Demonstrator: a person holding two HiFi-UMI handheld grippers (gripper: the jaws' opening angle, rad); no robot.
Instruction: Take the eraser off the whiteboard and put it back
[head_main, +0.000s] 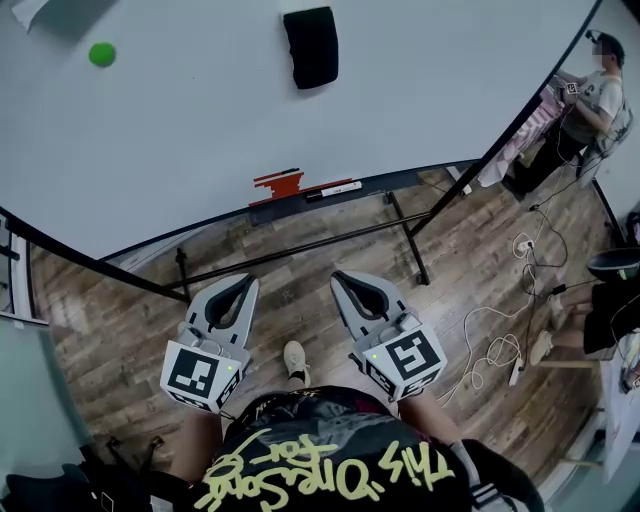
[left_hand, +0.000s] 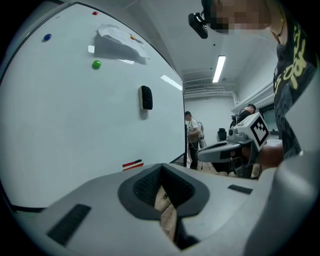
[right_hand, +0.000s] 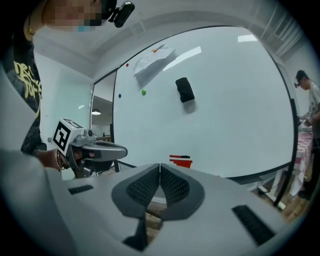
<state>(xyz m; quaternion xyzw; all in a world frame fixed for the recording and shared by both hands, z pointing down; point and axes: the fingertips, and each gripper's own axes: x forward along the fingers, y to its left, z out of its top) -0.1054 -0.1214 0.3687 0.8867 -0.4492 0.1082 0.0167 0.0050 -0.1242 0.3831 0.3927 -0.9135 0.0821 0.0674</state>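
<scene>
My left gripper (head_main: 243, 281) and right gripper (head_main: 340, 276) were closed, empty; eraser (head_main: 311, 47) sat on whiteboard (head_main: 200, 130). Shirt (head_main: 330, 470) read "This One Song".

Whiteboard (head_main: 200, 130): one
Eraser (head_main: 311, 46): one, top centre
Paper (left_hand: 120, 42): one
Green magnet (head_main: 102, 54): one, upper left
Blue magnet (left_hand: 47, 37): one
Red magnet (left_hand: 95, 13): one
Marker (head_main: 333, 189): one
Tools: two, left tool (head_main: 242, 284), right tool (head_main: 344, 280)
Bystanders (left_hand: 191, 132): two

we see a green magnet (head_main: 102, 54) far ahead and left of the left claw (head_main: 246, 282), red markers (head_main: 278, 184) ahead, white cables (head_main: 522, 245) on the floor (head_main: 120, 330) right of the right claw (head_main: 340, 277).
</scene>
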